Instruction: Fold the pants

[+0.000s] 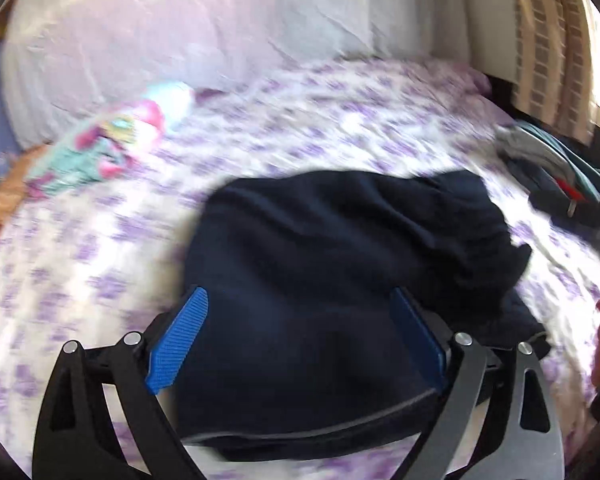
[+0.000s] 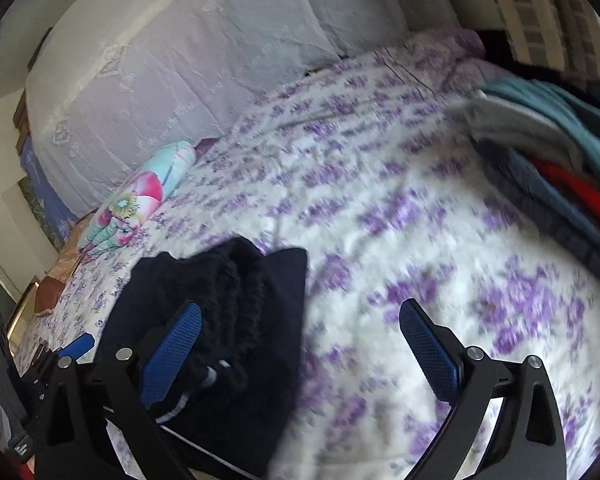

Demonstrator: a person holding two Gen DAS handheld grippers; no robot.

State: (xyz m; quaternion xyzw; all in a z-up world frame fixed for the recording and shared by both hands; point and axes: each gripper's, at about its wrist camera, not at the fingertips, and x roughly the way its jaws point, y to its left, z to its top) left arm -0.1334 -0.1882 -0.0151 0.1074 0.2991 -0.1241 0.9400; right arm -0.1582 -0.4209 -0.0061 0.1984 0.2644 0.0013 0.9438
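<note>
The dark navy pants (image 1: 340, 264) lie bunched and folded on the purple-flowered bedspread (image 1: 300, 120). My left gripper (image 1: 300, 300) is open just above the pants, its blue pads (image 1: 180, 336) wide apart over the near fold, touching nothing that I can see. In the right wrist view the pants (image 2: 228, 320) sit at the lower left, with the gathered waistband on top. My right gripper (image 2: 300, 312) is open and empty, its left pad (image 2: 172, 356) over the pants' edge and its right pad over the bare bedspread (image 2: 420, 220). The left gripper's blue tip (image 2: 78, 344) shows at the far left.
A folded floral garment (image 1: 112, 144) lies at the back left, also in the right wrist view (image 2: 140, 200). A pile of clothes (image 2: 560, 168) in teal, grey and red sits at the right edge. White pillows (image 2: 180, 60) stand at the back.
</note>
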